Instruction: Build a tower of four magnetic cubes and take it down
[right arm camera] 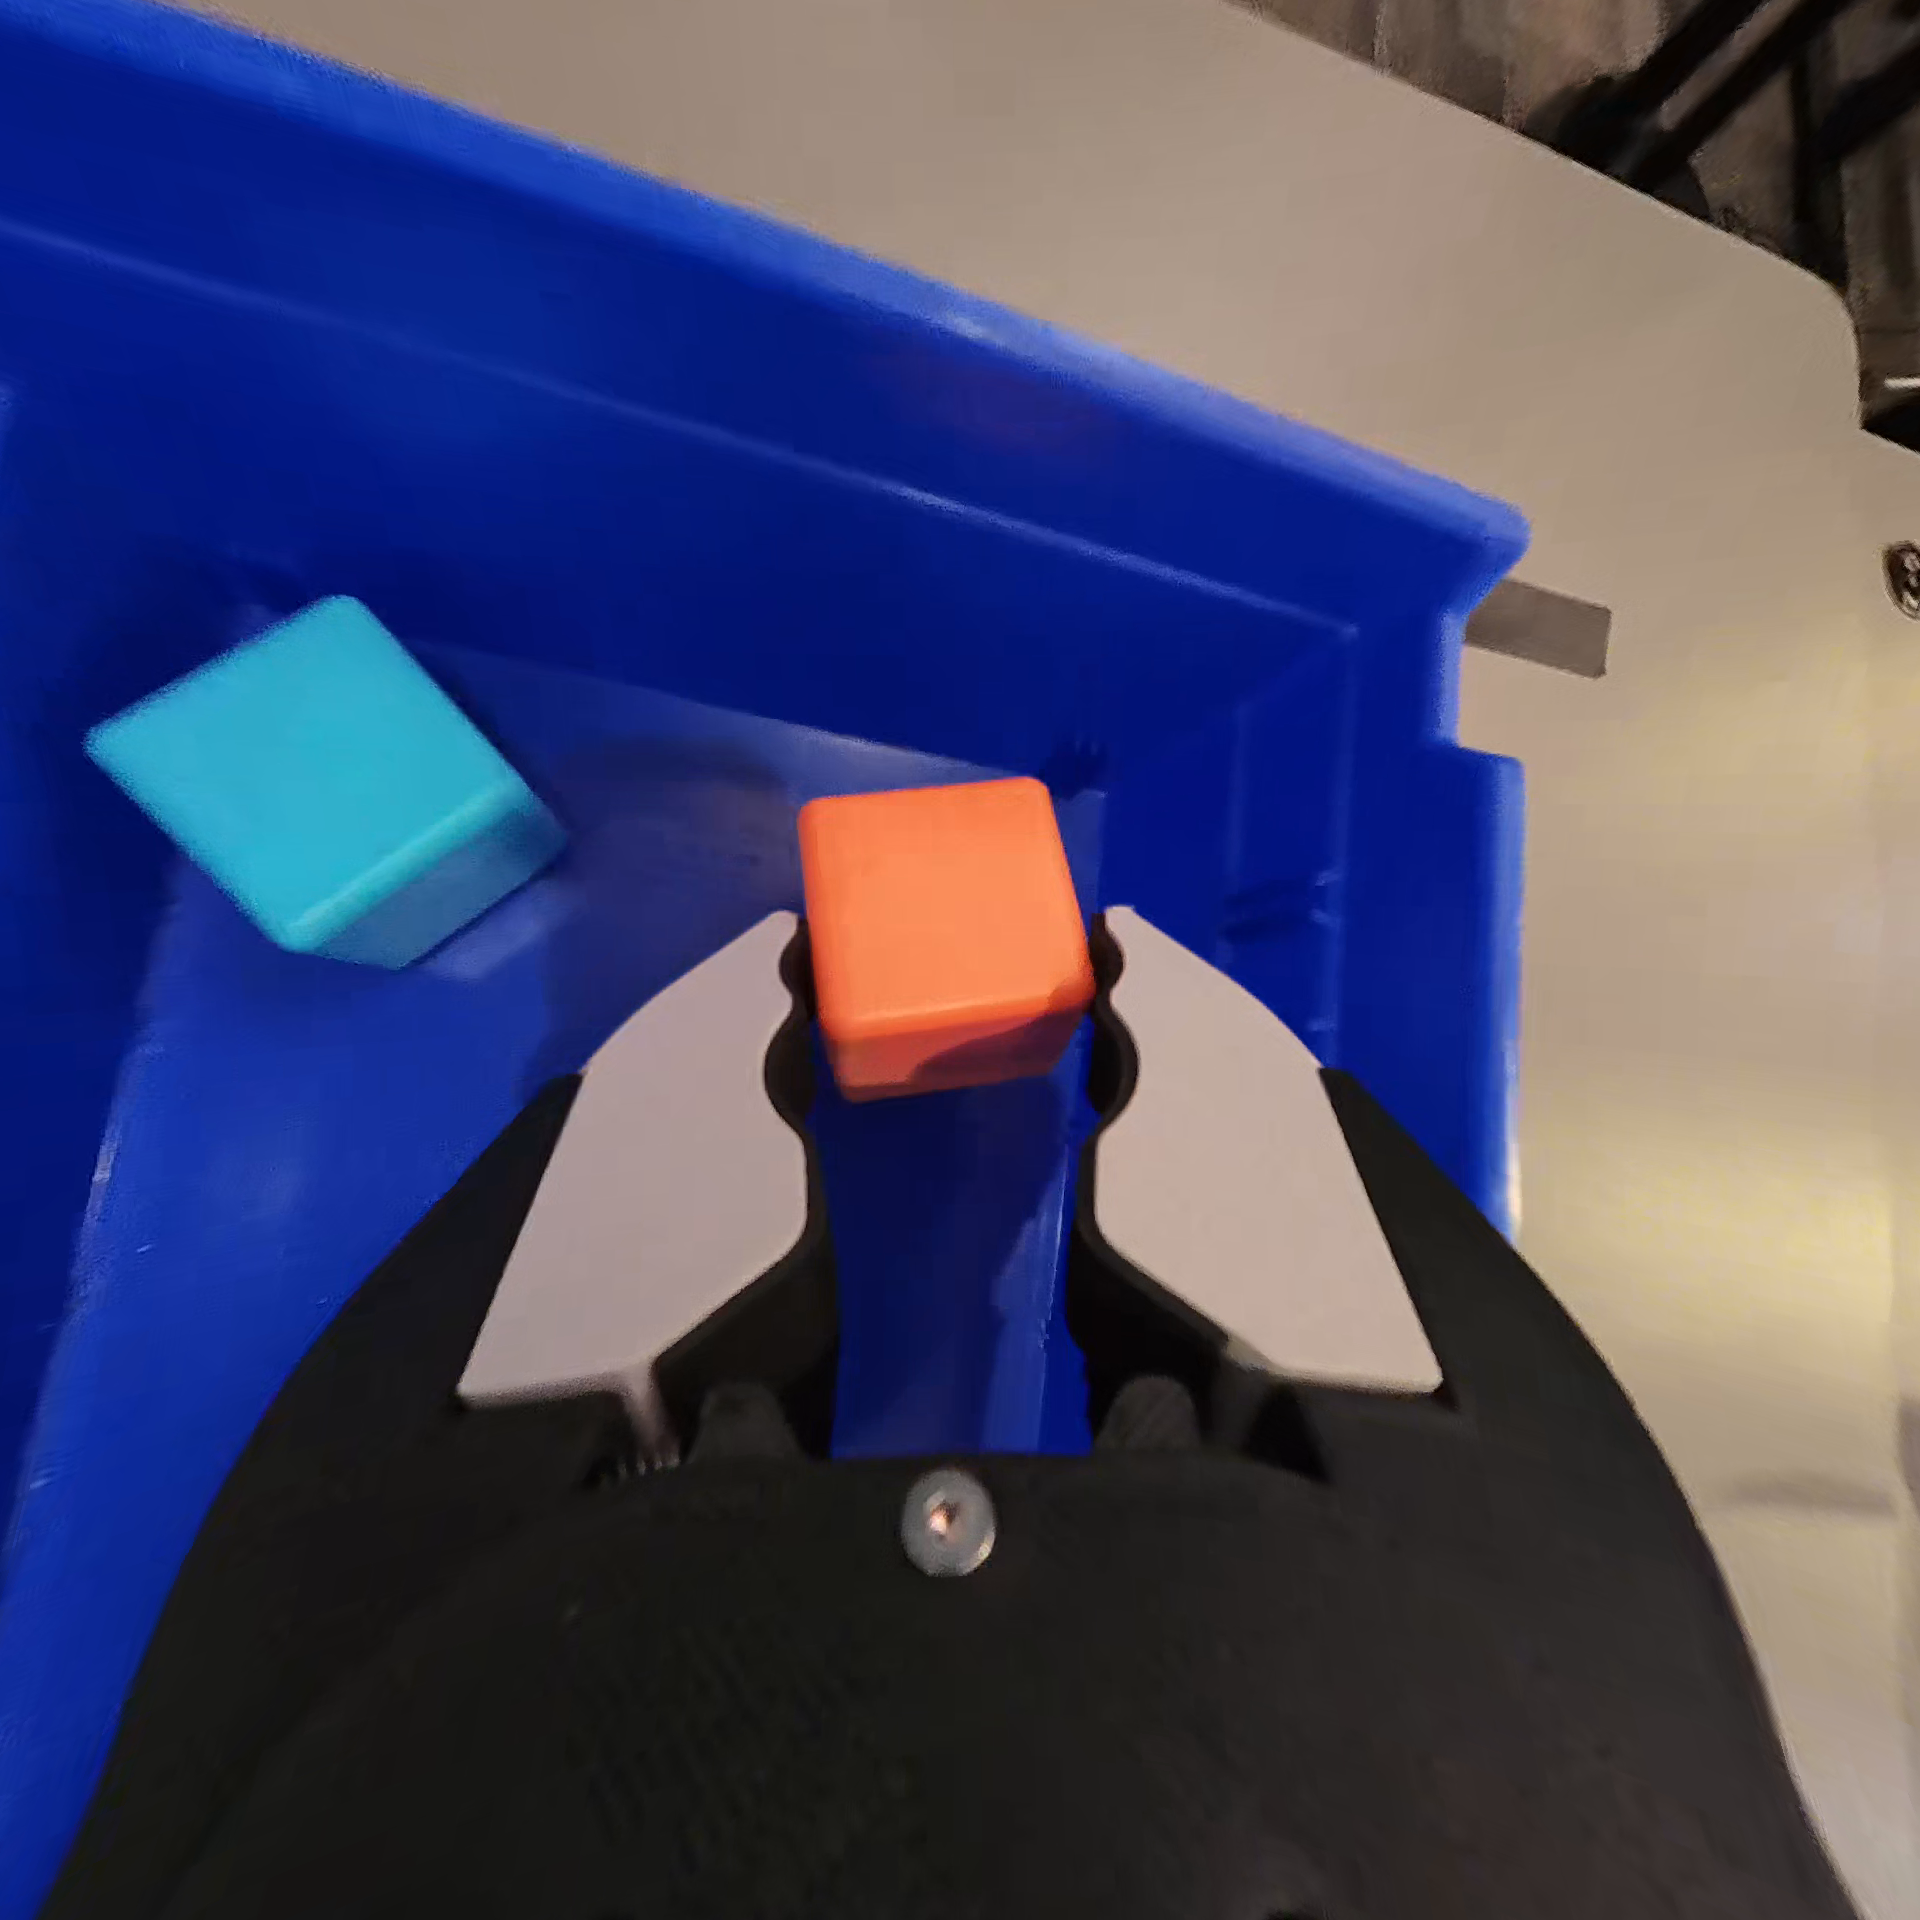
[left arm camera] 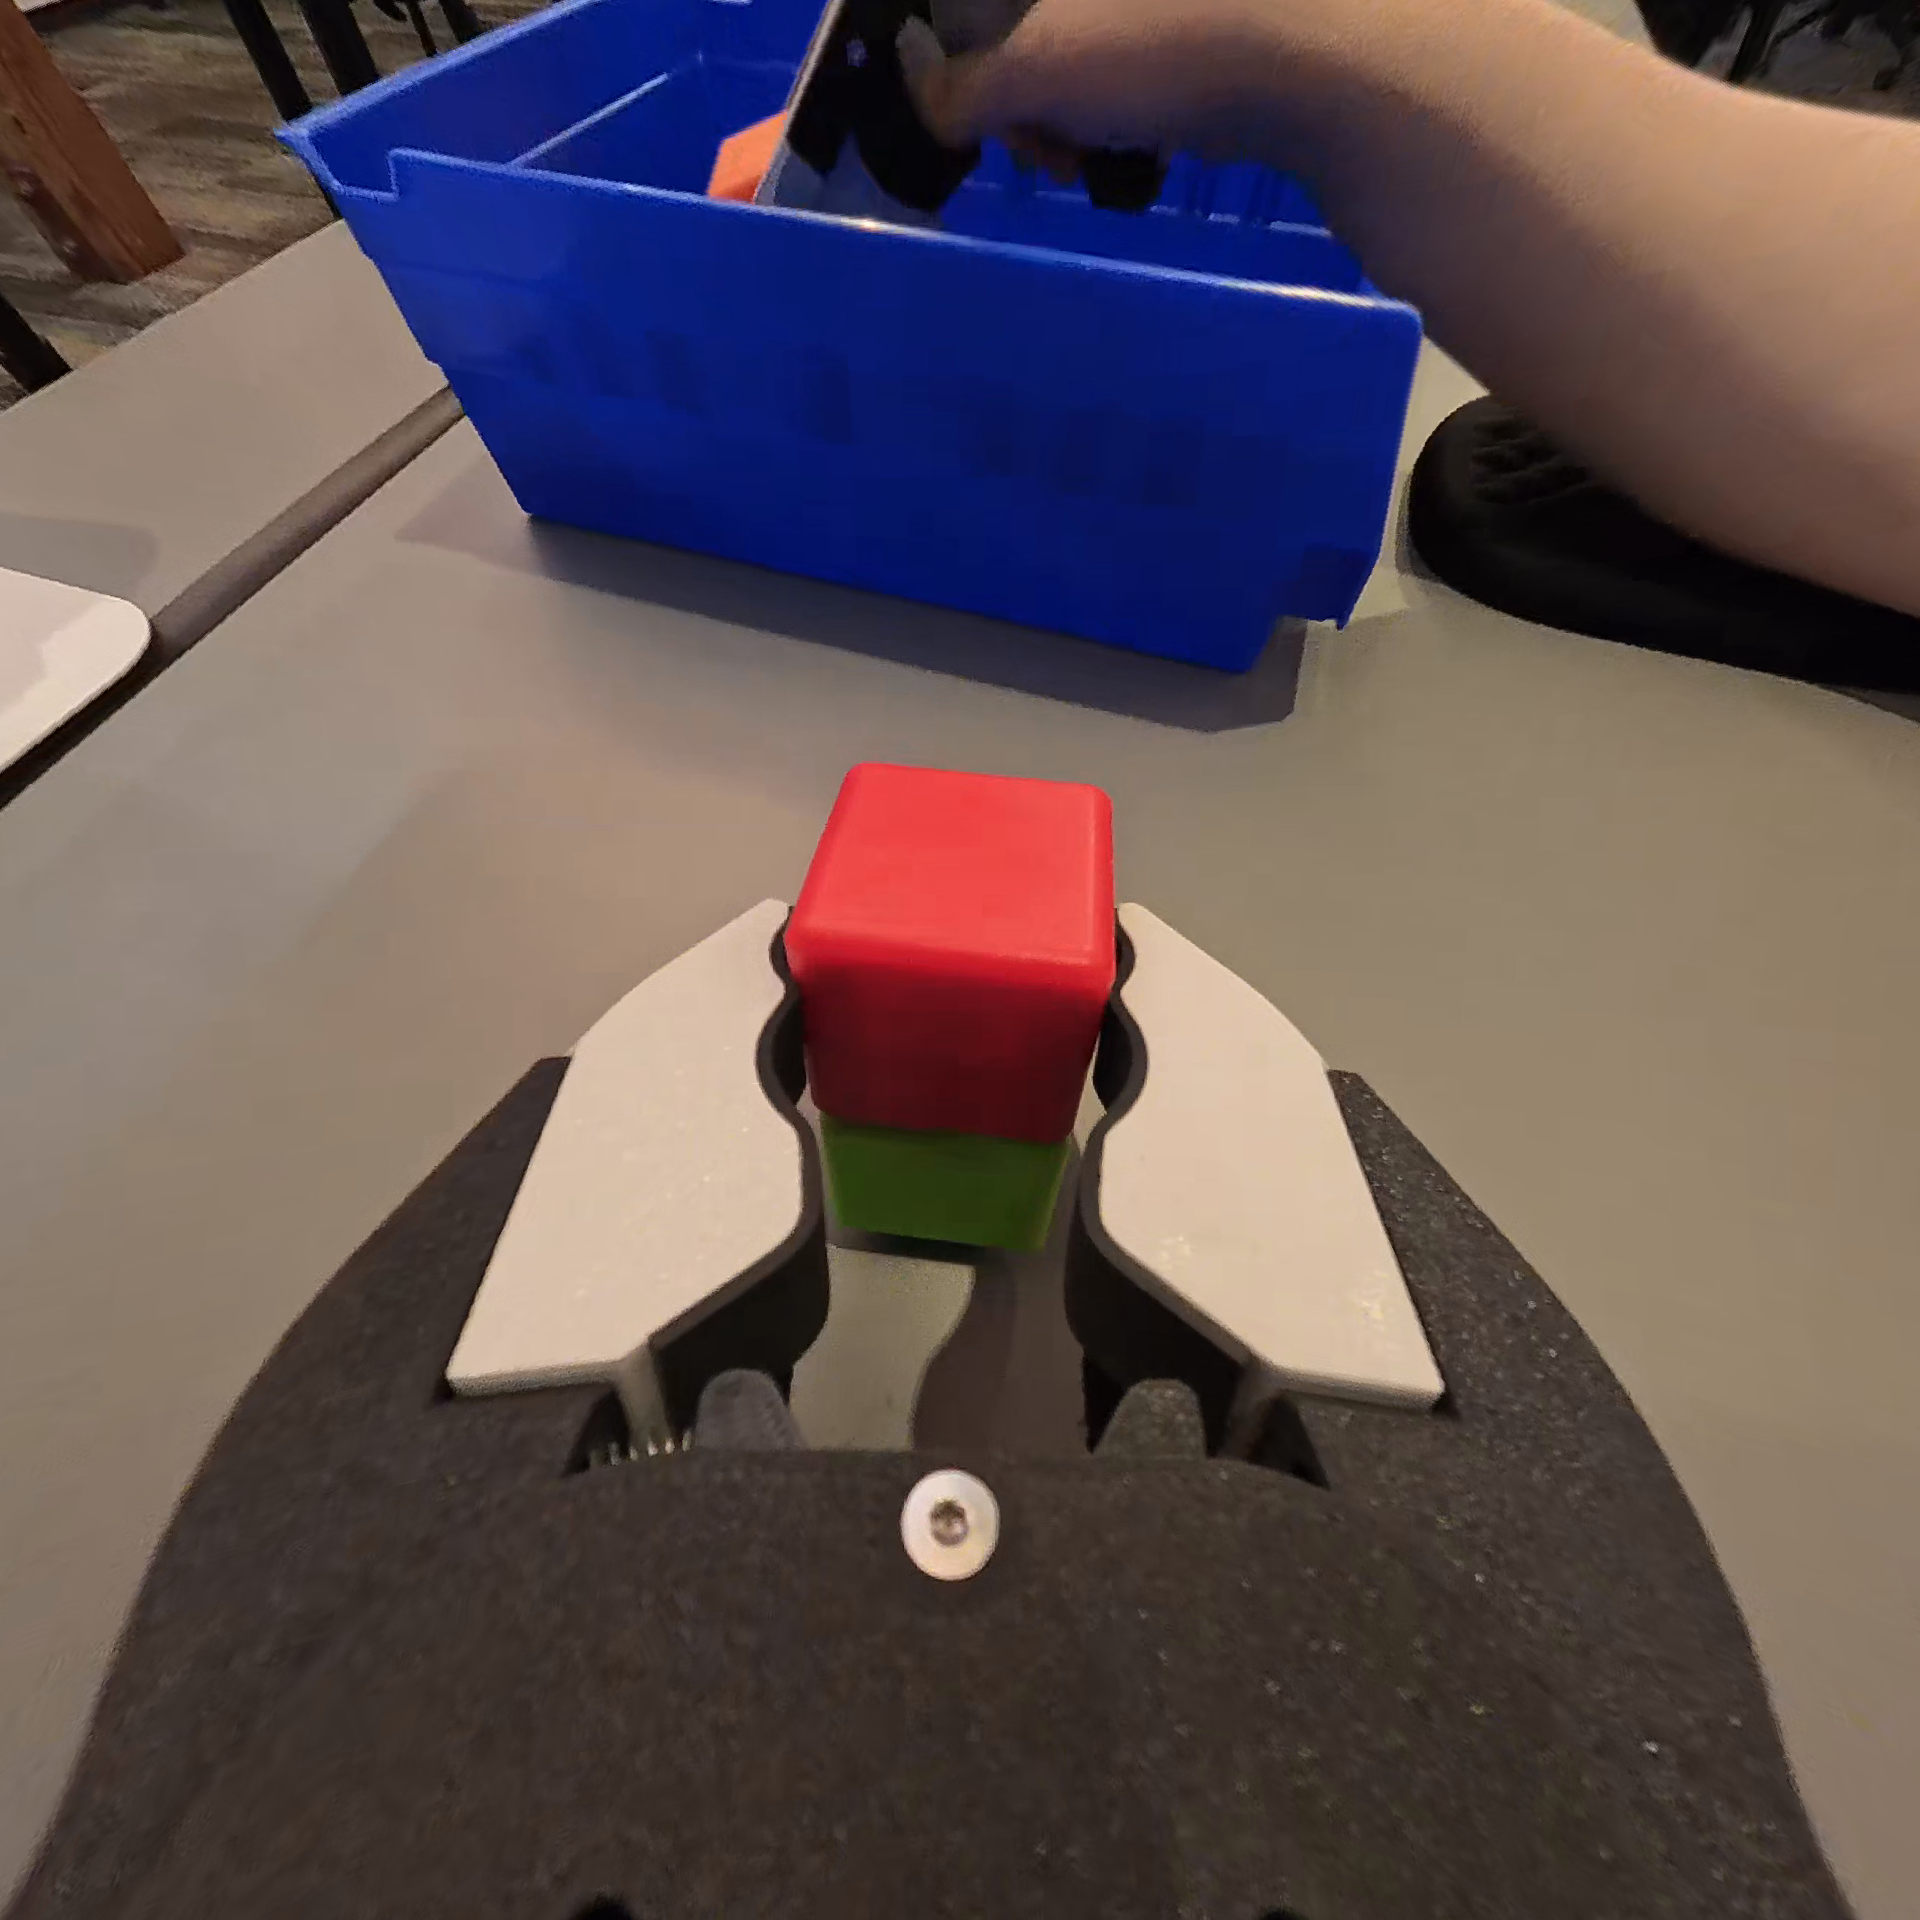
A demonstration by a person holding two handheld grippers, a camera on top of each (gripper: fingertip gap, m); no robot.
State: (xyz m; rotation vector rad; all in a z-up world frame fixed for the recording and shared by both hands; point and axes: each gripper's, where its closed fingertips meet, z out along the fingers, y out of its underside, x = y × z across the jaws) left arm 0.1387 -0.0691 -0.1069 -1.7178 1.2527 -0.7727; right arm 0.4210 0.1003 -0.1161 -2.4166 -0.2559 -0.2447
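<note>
We are clamping the left gripper (left arm camera: pixel 951 1023) on the red cube (left arm camera: pixel 951 935), steadying it atop the green cube (left arm camera: pixel 940 1190). We are gripping the orange cube (right arm camera: pixel 940 935) with the right gripper (right arm camera: pixel 945 987) inside the blue bin (right arm camera: pixel 520 416), apparently the tower's third piece.

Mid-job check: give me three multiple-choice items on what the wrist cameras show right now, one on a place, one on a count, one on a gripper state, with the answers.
1. Where is the teal cube?
A. on the red cube
B. inside the blue bin
C. on the grey table

2. How many cubes are stacked on the table?
A. two
B. three
C. four

3. What is the right gripper doing?
A. hanging open over the table
B. closing around the orange cube
C. holding the green cube

Answers:
1 B, it lies on the bin floor.
2 A, only the red cube sits on the green cube.
3 B, its fingertips flank the orange cube.
</note>
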